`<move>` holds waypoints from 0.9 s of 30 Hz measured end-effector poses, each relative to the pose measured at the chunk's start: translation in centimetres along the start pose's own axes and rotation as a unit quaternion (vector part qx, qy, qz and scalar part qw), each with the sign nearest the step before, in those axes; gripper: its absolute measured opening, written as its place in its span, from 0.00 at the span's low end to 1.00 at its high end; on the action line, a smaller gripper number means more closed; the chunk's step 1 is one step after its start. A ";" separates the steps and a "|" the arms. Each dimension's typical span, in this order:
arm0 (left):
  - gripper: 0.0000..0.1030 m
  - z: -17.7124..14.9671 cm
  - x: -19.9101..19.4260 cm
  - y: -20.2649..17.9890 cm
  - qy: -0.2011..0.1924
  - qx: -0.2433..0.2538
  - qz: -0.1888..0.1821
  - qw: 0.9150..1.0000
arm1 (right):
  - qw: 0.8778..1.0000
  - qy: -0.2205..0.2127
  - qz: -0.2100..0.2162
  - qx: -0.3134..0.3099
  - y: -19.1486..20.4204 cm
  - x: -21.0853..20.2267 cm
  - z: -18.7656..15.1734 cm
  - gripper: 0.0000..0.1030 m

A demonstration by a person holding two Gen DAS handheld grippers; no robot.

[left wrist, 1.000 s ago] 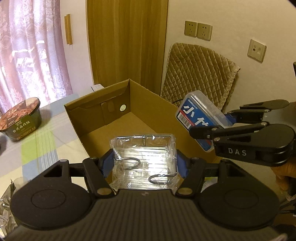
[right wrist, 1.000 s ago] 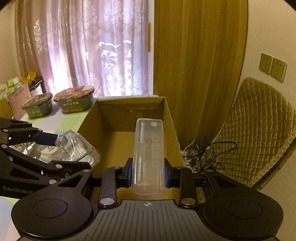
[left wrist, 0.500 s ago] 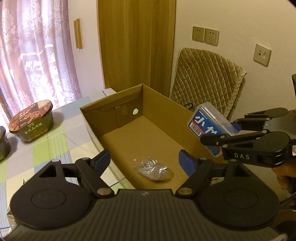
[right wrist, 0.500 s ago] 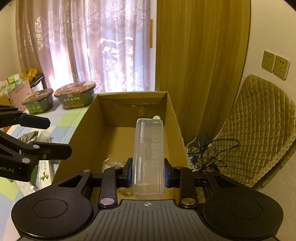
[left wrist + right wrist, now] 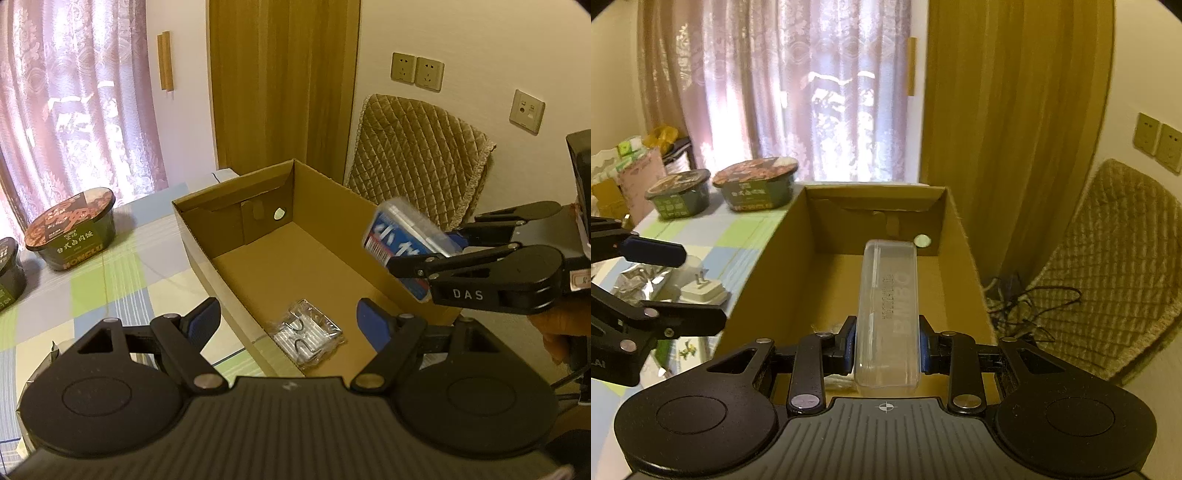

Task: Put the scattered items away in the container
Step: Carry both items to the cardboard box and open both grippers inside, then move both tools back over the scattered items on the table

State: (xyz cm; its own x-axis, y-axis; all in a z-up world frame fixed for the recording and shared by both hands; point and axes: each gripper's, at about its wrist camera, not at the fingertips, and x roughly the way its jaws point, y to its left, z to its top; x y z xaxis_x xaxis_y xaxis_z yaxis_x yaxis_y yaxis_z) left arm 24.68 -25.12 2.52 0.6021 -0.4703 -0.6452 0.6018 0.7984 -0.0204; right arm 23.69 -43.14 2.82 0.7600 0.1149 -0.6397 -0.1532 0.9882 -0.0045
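An open cardboard box [image 5: 236, 192] [image 5: 775, 273] stands on the table. A clear packet of metal hooks [image 5: 306, 334] lies on its floor at the near end. My left gripper [image 5: 290, 321] hovers open above that packet, nothing between its blue pads. My right gripper [image 5: 886, 339] is shut on a long clear plastic case [image 5: 890, 306], held over the box's right side. In the left wrist view the case [image 5: 402, 240] shows a blue and white label, tilted above the box's right wall.
Two instant meal bowls [image 5: 72, 229] [image 5: 755, 188] [image 5: 679, 194] sit on the checked tablecloth left of the box. A white plug adapter [image 5: 701, 290] and foil packet [image 5: 639, 280] lie near the box's left wall. A quilted chair [image 5: 417, 158] stands behind.
My left gripper opened and let the hook packet drop into the box, then rose and drew back. The right gripper keeps the case and has shifted slightly over the box.
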 end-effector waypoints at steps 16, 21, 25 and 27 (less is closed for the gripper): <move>0.75 -1.2 0.0 0.7 0.009 -0.015 0.004 1.000 | 1.000 -0.004 -0.006 0.019 -0.5 -0.6 -0.7 0.34; 0.75 -1.5 -1.2 1.1 0.004 -0.021 0.006 1.000 | 1.000 -0.013 -0.005 0.020 0.1 -1.6 -0.8 0.34; 0.75 -2.3 -3.0 1.7 0.001 -0.034 0.013 0.999 | 0.999 -0.026 -0.003 0.022 1.1 -3.1 -0.8 0.34; 0.76 -2.9 -4.1 2.2 0.002 -0.042 0.018 0.999 | 0.999 -0.035 -0.004 0.025 1.7 -3.9 -0.9 0.86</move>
State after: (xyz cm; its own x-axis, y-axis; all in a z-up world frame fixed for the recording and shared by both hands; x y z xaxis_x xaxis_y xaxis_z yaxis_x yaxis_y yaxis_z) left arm 21.98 -20.35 2.86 0.6209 -0.4387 -0.6496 0.5329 0.8440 -0.0607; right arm 19.85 -41.98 4.64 0.8040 0.1125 -0.5839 -0.1173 0.9927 0.0296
